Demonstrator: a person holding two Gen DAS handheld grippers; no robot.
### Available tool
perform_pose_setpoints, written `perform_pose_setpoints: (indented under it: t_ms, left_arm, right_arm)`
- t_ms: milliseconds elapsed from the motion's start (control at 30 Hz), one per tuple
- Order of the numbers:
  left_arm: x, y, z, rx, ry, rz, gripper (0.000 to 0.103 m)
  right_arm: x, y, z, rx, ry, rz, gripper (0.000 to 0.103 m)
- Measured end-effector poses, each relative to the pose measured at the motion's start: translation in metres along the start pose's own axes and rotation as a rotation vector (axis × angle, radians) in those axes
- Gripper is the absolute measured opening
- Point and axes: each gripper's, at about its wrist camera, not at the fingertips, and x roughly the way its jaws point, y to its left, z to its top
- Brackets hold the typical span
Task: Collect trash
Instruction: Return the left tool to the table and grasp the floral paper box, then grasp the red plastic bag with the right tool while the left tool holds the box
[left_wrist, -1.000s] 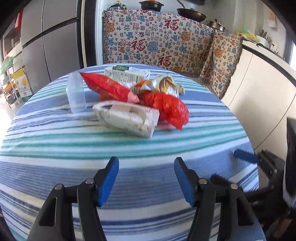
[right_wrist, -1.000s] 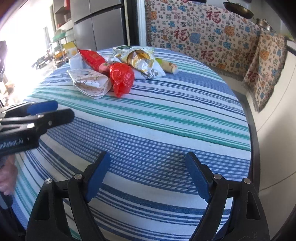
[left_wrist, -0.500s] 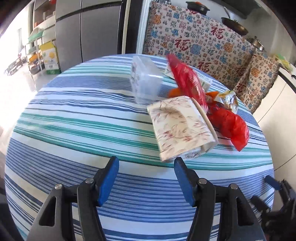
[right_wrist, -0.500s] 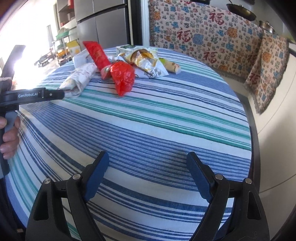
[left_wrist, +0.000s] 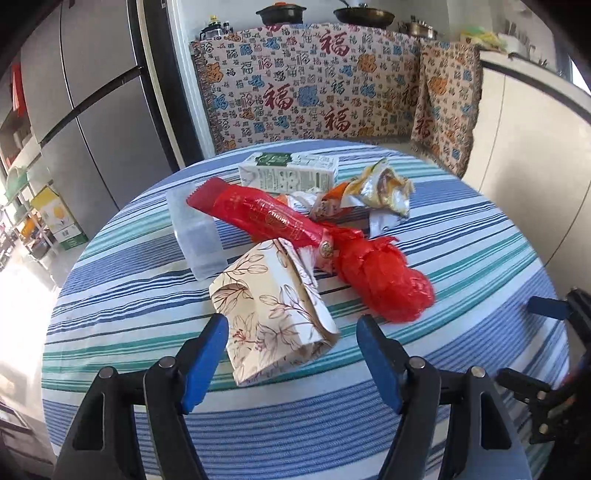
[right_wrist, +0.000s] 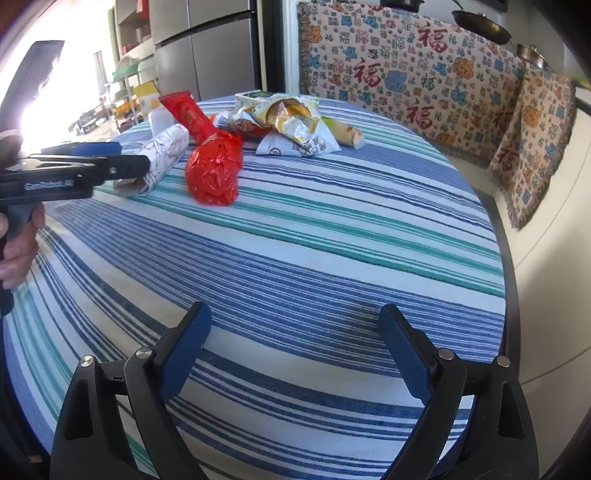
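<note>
A trash pile lies on the round striped table (left_wrist: 155, 306). It holds a floral paper bag (left_wrist: 273, 310), a crumpled red plastic bag (left_wrist: 384, 284), a long red wrapper (left_wrist: 258, 214), a clear plastic box (left_wrist: 195, 232), a milk carton (left_wrist: 291, 175) and crinkled snack wrappers (left_wrist: 376, 192). My left gripper (left_wrist: 291, 354) is open, its blue fingers either side of the near end of the floral bag, not closed on it. My right gripper (right_wrist: 295, 350) is open and empty over bare cloth, well short of the red bag (right_wrist: 214, 170) and floral bag (right_wrist: 155, 158).
A patterned cloth covers a bench (left_wrist: 314, 88) behind the table. A grey fridge (left_wrist: 92, 110) stands at the left. A white counter (left_wrist: 535, 129) runs along the right. The left gripper's body (right_wrist: 66, 173) and the hand holding it show at the left of the right wrist view.
My left gripper has swung around the pile and closed in on the floral paper bag, whose near end now lies between its open fingers. My right gripper has barely moved.
</note>
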Motion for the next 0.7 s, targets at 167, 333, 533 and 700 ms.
perform_pose_setpoints:
  t_ms: [167, 333, 533, 700]
  left_arm:
    - [0.024, 0.025, 0.003, -0.108, 0.051, -0.009, 0.073]
    - [0.003, 0.033, -0.005, -0.084, 0.012, -0.067, 0.043]
    - [-0.03, 0.032, -0.038, -0.087, -0.004, -0.155, 0.042]
    - [-0.044, 0.023, -0.053, -0.051, -0.027, -0.159, 0.042]
  right_arm:
    - [0.0, 0.0, -0.001, 0.0, 0.003, 0.003, 0.094]
    - [0.001, 0.0, -0.001, 0.001, 0.007, 0.006, 0.094]
    - [0.0, -0.003, 0.0, 0.016, 0.024, 0.024, 0.095]
    - [0.01, 0.001, 0.024, 0.059, 0.062, 0.109, 0.088]
